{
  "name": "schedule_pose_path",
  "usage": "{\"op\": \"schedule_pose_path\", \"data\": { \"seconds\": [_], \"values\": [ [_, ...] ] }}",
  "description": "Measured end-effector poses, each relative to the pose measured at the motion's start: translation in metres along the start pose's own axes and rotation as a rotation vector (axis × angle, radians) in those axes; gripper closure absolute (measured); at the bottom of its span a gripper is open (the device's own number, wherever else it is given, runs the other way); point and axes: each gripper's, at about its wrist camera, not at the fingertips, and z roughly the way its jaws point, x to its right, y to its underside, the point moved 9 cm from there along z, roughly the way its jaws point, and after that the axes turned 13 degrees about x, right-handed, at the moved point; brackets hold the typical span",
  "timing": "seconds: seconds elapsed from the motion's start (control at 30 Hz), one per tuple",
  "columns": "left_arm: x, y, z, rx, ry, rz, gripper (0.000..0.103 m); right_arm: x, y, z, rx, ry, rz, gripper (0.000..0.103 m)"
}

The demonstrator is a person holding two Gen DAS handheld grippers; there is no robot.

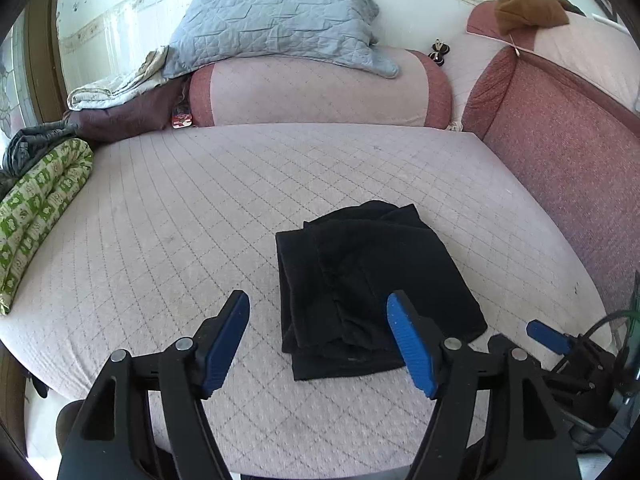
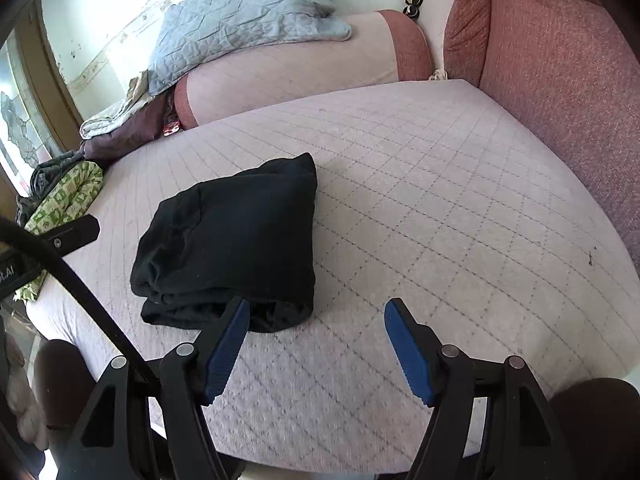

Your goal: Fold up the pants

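Note:
The black pants [image 1: 360, 280] lie folded into a compact stack on the quilted pink sofa seat [image 1: 180, 220]. My left gripper [image 1: 318, 304] is open and empty, held above the stack's near edge, its right finger over the cloth. In the right wrist view the pants [image 2: 232, 240] lie left of centre. My right gripper [image 2: 316, 312] is open and empty, above the seat just right of the stack's near corner. The right gripper also shows at the right edge of the left wrist view [image 1: 548, 334].
A pink bolster [image 1: 320, 92] with a grey quilted pillow [image 1: 276, 24] on it lies at the back. A red backrest [image 1: 560, 152] stands on the right. A green patterned blanket [image 1: 40, 208] and piled bedding [image 1: 112, 104] lie at the left.

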Motion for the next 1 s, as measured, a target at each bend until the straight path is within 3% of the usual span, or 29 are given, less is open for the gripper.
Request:
{"op": "schedule_pose_path", "data": {
  "seconds": [1.0],
  "values": [
    [-0.010, 0.018, 0.019, -0.084, -0.009, -0.029, 0.031, -0.015, -0.001, 0.017, -0.048, -0.001, -0.042, 0.025]
  ]
}}
